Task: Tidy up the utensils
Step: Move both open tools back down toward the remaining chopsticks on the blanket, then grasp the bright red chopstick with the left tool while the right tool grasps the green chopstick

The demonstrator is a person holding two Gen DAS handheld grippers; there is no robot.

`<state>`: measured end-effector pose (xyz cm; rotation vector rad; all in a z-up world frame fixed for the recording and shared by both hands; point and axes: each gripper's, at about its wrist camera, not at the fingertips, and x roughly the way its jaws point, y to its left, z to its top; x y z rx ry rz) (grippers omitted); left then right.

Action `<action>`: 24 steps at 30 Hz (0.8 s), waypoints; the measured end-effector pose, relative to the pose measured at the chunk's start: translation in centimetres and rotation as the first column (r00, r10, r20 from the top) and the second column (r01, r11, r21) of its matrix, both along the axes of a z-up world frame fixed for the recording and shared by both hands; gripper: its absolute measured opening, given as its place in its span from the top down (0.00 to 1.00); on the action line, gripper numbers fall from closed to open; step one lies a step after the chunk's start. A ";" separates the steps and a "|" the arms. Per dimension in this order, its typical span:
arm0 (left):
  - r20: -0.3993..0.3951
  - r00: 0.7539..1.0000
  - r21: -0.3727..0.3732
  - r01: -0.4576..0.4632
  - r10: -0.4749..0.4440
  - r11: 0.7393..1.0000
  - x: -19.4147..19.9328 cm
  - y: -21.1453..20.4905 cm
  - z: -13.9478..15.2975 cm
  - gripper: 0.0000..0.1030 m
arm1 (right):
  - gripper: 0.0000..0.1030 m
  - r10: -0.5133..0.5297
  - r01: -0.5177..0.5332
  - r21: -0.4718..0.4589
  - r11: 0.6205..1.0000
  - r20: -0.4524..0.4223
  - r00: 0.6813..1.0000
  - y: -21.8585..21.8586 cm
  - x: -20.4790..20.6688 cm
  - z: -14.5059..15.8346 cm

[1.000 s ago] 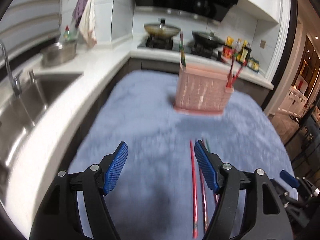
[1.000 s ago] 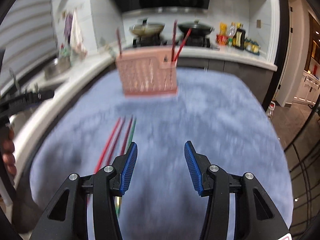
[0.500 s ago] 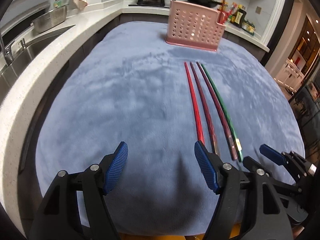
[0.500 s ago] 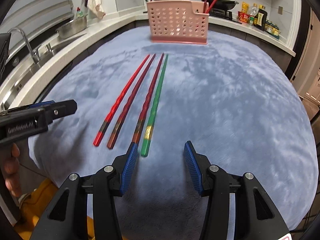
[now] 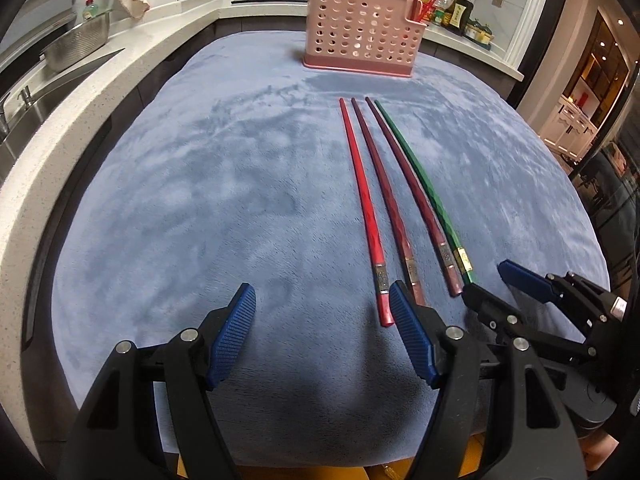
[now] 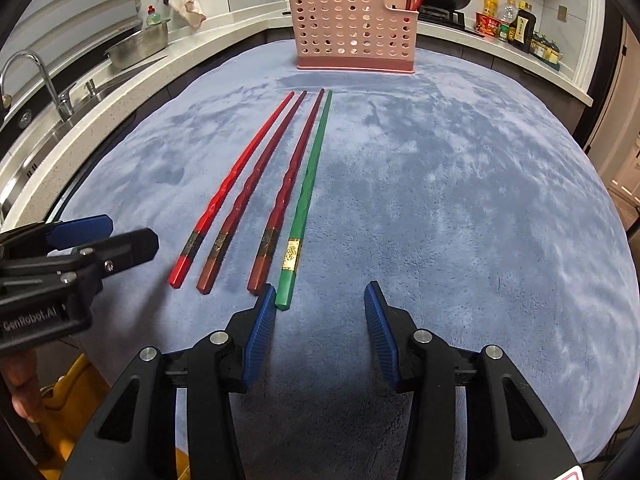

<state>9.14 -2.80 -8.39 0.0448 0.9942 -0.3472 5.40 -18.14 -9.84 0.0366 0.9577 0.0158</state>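
While four chopsticks [image 6: 256, 184] lie side by side on the table [image 6: 440, 184], both claws hover near their butts. Left claw [image 5: 322, 336] and right claw [image 6: 320, 320] gape, released.

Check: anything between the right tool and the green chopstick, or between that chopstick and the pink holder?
Nothing visible. The right tool is open just behind the green chopstick, whose near end lies by its left finger. Only bare blue mat separates it from the pink holder.

Left claw [image 5: 322, 318] black, ribbed blue pads; right claw [image 6: 320, 314] alike.
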 end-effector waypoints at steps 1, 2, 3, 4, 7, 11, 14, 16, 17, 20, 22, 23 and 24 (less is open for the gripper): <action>-0.002 1.000 -0.001 0.004 -0.004 1.000 0.0 -0.1 -0.1 0.36 | 0.58 0.002 -0.002 -0.006 1.000 0.002 1.000 0.1 0.1 0.0; -0.003 1.000 -0.002 0.009 -0.009 1.000 0.0 -0.2 -0.1 0.36 | 0.58 0.002 -0.002 -0.008 1.000 0.004 1.000 0.1 0.2 0.0; -0.003 1.000 -0.002 0.014 -0.014 1.000 0.0 -0.3 -0.1 0.36 | 0.59 0.002 -0.002 -0.009 1.000 0.005 1.000 0.1 0.4 0.0; -0.001 1.000 -0.001 0.018 -0.018 1.000 -0.1 -0.4 -0.2 0.36 | 0.60 0.000 0.000 -0.008 1.000 0.007 1.000 0.0 0.5 0.0; -0.002 1.000 0.010 0.022 -0.022 1.000 0.0 -0.7 -0.5 0.36 | 0.63 -0.007 0.007 -0.002 1.000 0.011 1.000 -0.2 1.0 -0.1; -0.008 1.000 0.026 0.017 -0.017 1.000 0.3 -0.9 -1.3 0.36 | 0.65 -0.010 0.010 -0.002 1.000 0.017 1.000 -0.1 1.7 -0.1; 0.003 1.000 0.031 0.017 -0.017 0.999 0.4 -1.2 -1.5 0.36 | 0.69 -0.014 0.014 0.003 1.000 0.021 1.000 0.0 2.3 -0.1; 0.013 1.000 0.029 0.016 -0.017 0.999 0.6 -1.3 -1.5 0.36 | 0.71 -0.017 0.017 0.006 1.000 0.022 1.000 0.0 2.5 -0.1; 0.015 1.000 0.029 0.018 -0.018 0.999 0.7 -1.4 -1.6 0.36 | 0.71 -0.018 0.018 0.008 1.000 0.023 1.000 0.0 2.6 -0.1; 0.017 1.000 0.041 0.018 -0.019 0.999 0.9 -1.7 -1.9 0.35 | 0.73 -0.019 0.019 0.011 1.000 0.023 1.000 0.0 2.8 -0.2; 0.021 1.000 0.048 0.019 -0.020 0.999 1.0 -1.9 -1.9 0.35 | 0.73 -0.019 0.019 0.011 1.000 0.023 1.000 0.0 2.8 -0.2; 0.023 1.000 0.055 0.020 -0.021 0.998 1.0 -2.0 -2.0 0.36 | 0.73 -0.019 0.019 0.011 1.000 0.023 1.000 0.0 2.8 -0.2; 0.024 1.000 0.062 0.019 -0.021 0.998 1.1 -2.1 -2.1 0.36 | 0.73 -0.019 0.019 0.012 1.000 0.023 1.000 0.0 2.9 -0.2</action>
